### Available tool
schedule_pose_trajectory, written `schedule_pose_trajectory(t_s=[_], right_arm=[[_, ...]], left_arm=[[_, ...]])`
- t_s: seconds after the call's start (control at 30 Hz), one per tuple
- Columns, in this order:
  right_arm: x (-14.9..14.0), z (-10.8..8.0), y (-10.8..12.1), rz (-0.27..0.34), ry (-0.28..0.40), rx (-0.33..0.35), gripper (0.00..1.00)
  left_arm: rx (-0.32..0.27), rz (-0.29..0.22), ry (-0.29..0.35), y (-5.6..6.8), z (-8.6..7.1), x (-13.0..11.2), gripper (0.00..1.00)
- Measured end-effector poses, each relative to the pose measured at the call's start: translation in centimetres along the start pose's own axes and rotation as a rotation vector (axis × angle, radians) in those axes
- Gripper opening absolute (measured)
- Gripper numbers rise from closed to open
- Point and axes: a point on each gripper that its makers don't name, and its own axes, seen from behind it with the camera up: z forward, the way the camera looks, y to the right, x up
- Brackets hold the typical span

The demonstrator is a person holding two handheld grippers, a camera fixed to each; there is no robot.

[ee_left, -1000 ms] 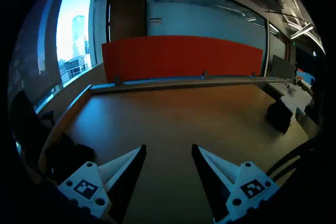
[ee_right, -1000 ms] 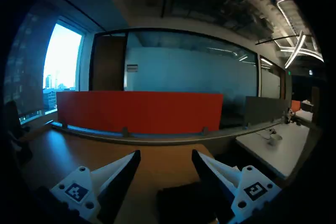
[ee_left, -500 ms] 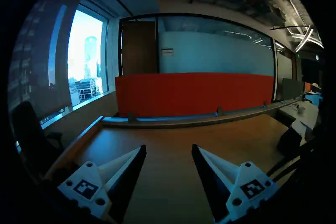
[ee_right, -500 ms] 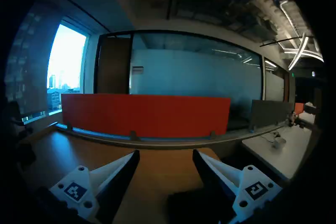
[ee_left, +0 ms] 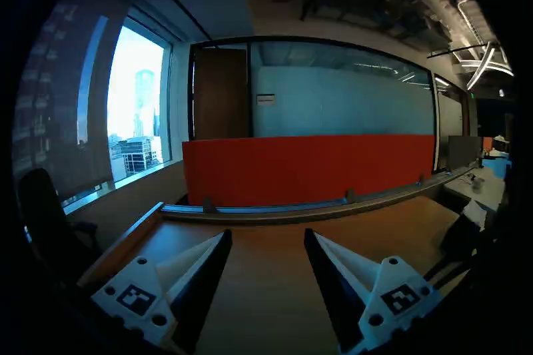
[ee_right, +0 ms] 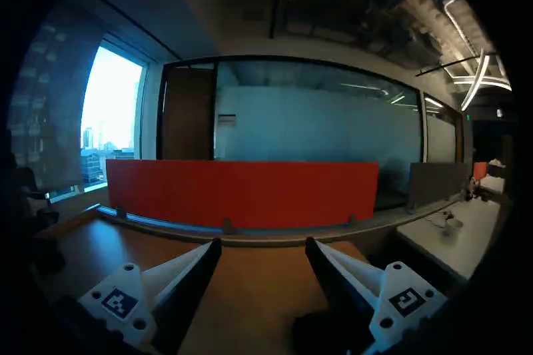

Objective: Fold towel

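Fold step unclear, likely a reach before a grasp. Both wide and empty: left hand-held gripper (ee_left: 266,233) and right hand-held gripper (ee_right: 263,243), held level over the tabletop (ee_left: 273,295), aimed at the red divider (ee_left: 306,168). A dark lump (ee_right: 323,334) sits at the tabletop's near edge below the right one, maybe the towel, too dark to confirm. Next: tip down, find a towel edge, pinch.

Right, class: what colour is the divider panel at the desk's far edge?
Plain red divider panel, clearest in the left gripper view.
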Motion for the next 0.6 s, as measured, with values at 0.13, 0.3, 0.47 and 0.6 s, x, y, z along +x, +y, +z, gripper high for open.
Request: schedule_pose_trajectory(t_s=[0.13, 0.3, 0.47, 0.6], right_arm=[[0.3, 0.2, -1.6, 0.003, 0.007, 0.016, 0.98], [0.5, 0.3, -3.0, -0.004, 0.008, 0.023, 0.99], [0.9, 0.3, -3.6, 0.001, 0.011, 0.025, 0.99], [1.0, 0.4, -4.0, 0.004, 0.006, 0.025, 0.99]], left_arm=[[0.005, 0.003, 0.015, -0.3, 0.0, 0.5, 0.79], [0.002, 0.004, 0.026, -0.5, 0.1, 0.8, 0.79], [0.002, 0.017, 0.035, -0.4, 0.2, 0.9, 0.8], [-0.003, 0.02, 0.043, 0.0, 0.2, 1.0, 0.79]])
